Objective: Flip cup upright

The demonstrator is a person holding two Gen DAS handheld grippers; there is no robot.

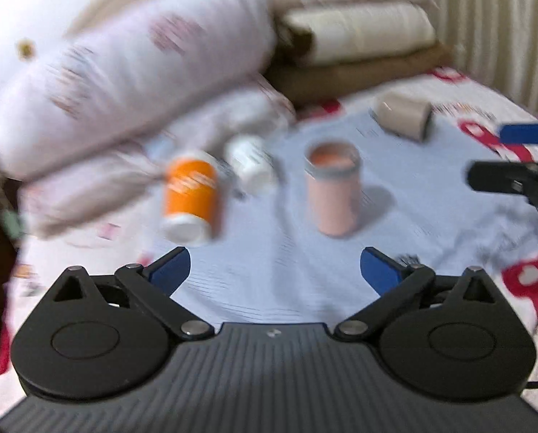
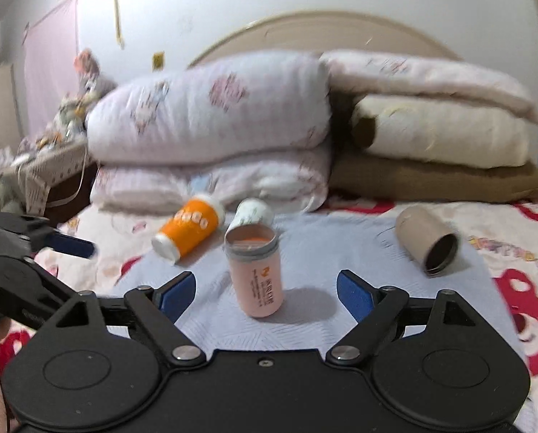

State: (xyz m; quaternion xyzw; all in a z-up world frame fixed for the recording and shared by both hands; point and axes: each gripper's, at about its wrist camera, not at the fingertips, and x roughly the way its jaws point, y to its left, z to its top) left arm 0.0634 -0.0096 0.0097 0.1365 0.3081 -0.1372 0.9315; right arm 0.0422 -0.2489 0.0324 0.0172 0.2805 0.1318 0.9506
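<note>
A pink cup [image 1: 332, 189] [image 2: 256, 270] stands upright with its mouth up on a pale blue cloth [image 1: 276, 274] [image 2: 305, 252] on the bed. An orange cup [image 1: 189, 198] [image 2: 188, 229], a white cup [image 1: 249, 162] [image 2: 252, 213] and a beige cup [image 1: 402, 115] [image 2: 427, 243] lie on their sides behind it. My left gripper [image 1: 274, 270] is open and empty, short of the pink cup. My right gripper [image 2: 265, 290] is open, its blue pads either side of the pink cup's base, apart from it.
Folded quilts [image 2: 211, 122] and blankets [image 2: 438, 133] are stacked at the headboard behind the cups. The right gripper shows at the right edge of the left wrist view [image 1: 521, 158]. A cluttered nightstand [image 2: 45, 158] stands left of the bed.
</note>
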